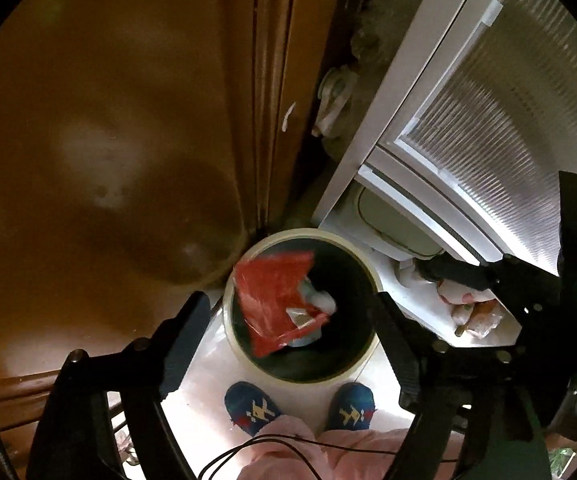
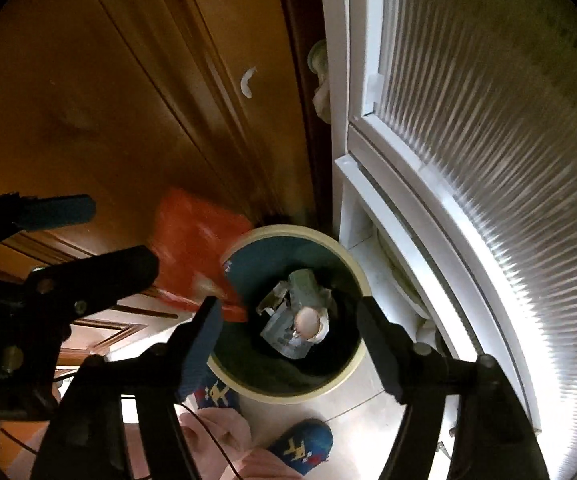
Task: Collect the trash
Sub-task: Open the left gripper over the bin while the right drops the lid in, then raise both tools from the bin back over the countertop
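Note:
A round bin (image 1: 372, 276) with a cream rim and dark inside stands on the pale floor below both grippers. My left gripper (image 1: 288, 344) is open above it. A red plastic bag (image 1: 272, 300) hangs loose and blurred between its fingers, touching neither pad, over the bin's mouth. My right gripper (image 2: 288, 312) is open too. Pale crumpled wrappers with a rounded egg-like piece (image 2: 306, 320) lie free below it, inside the bin's (image 2: 352, 268) outline. The right wrist view shows the left gripper (image 2: 120, 232) open at the left, with the red bag (image 2: 196, 248) under it by the rim.
A brown wooden door (image 1: 108, 140) fills the left side. A white-framed ribbed glass door (image 2: 468, 140) stands close on the right. A person's feet in blue slippers (image 1: 252, 408) and pink trousers are just in front of the bin. A thin cable (image 1: 272, 444) trails there.

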Demonstrator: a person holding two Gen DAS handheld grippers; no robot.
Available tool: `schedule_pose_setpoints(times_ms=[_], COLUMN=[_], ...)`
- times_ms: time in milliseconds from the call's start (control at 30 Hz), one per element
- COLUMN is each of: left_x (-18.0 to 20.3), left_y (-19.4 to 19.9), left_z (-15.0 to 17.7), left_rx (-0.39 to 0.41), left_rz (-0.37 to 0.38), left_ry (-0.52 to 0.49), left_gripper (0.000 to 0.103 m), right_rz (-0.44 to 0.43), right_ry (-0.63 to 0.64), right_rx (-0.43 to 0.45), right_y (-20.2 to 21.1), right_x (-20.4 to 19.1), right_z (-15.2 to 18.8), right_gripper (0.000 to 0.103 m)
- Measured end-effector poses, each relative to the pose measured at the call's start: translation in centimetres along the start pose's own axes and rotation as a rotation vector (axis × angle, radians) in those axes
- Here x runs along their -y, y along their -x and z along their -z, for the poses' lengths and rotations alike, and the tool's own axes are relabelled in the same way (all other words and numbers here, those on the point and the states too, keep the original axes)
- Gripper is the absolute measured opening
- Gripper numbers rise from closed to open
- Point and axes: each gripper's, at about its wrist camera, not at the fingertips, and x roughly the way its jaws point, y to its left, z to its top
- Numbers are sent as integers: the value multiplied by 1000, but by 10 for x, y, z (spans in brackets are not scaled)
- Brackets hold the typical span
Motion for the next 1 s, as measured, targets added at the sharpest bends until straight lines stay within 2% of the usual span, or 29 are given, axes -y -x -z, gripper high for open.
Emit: schedule_pose_setpoints(times_ms=[200, 400, 733, 1000], left_x=[3, 9, 25, 53], left_y=[21, 69, 178, 264], left_z=[2, 4, 1, -9], left_rx=[-4, 4, 37, 110], left_rz=[-11, -21, 2, -19], left_ry=[-15, 3, 43, -9], left_gripper=[87, 91, 96, 96], right_rz=[19, 36, 35, 5], right_ry=[-12, -12, 81, 178], right_rx=[-8, -21, -70, -25], right_y=[16, 48, 140, 227], right_x=[0, -1, -16, -27], right_z=[-4, -9, -16, -27], right_gripper=[71, 71, 71, 71])
